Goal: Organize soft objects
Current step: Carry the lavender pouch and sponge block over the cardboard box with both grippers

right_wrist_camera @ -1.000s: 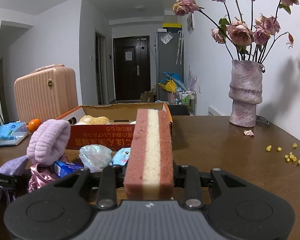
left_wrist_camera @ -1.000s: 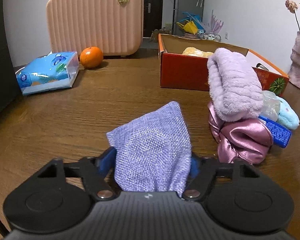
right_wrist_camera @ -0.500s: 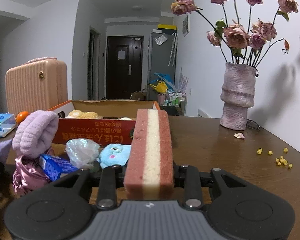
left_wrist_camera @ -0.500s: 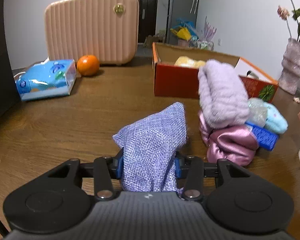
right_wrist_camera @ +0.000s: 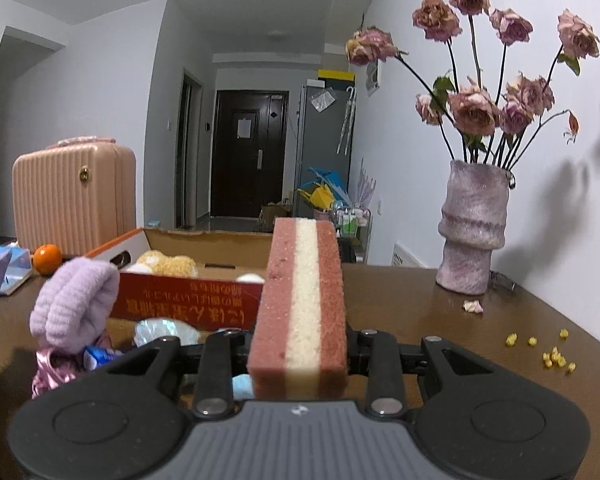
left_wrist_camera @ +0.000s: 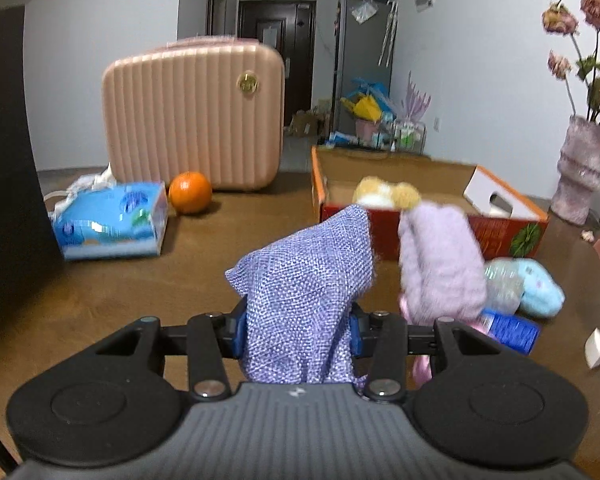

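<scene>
While left fingers (left_wrist_camera: 296,330) pinch a woven lilac pouch (left_wrist_camera: 306,300); right fingers (right_wrist_camera: 298,354) clamp a pink-and-cream sponge (right_wrist_camera: 300,304).

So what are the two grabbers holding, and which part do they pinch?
The left gripper pinches the purple woven pouch by its lower end. The right gripper squeezes the pink-and-cream sponge across its near end.

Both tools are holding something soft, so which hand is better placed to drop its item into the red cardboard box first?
Probably the left. Its tool grips the purple woven pouch, whose tip already overlaps the red cardboard box wall. The right tool, shut on the pink-and-cream sponge, seems farther back behind the pile.
</scene>
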The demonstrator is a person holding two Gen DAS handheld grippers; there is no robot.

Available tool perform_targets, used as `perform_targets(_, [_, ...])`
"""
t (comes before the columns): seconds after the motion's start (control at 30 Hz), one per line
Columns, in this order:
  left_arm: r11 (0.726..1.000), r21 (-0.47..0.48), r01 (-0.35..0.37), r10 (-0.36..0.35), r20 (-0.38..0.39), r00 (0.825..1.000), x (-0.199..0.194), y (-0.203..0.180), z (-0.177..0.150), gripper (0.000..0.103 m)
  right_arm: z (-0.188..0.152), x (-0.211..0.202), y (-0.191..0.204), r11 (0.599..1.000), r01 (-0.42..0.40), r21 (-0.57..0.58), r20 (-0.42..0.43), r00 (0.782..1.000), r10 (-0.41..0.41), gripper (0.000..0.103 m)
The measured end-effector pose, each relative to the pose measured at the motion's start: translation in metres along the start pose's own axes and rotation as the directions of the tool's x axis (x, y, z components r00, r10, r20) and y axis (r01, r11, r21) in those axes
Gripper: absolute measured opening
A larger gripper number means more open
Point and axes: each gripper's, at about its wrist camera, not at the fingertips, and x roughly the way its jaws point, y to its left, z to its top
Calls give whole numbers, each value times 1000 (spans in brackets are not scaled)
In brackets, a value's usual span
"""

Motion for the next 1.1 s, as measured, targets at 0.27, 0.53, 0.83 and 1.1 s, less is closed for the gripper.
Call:
perform_targets(0.27, [999,8,31,-32,85,996,-9,-11,29,45,22,6,3,1000,1,-6,41,999,-1,31])
perform_targets(0.53, [999,7,53,-53,124,991,0,-22,48,45,36,21,10,1000,-1,-10,55,999,1,31])
perform_targets(0.83, [997,-17,75,-71,156,985,16,-32,68,45,52,41,17,1000,-6,-3,77,997,7,31])
perform_targets(1.1, [997,-12,81,-77,188,979,30,-43,86,45,62,59,23,1000,-11,13,85,996,10,31])
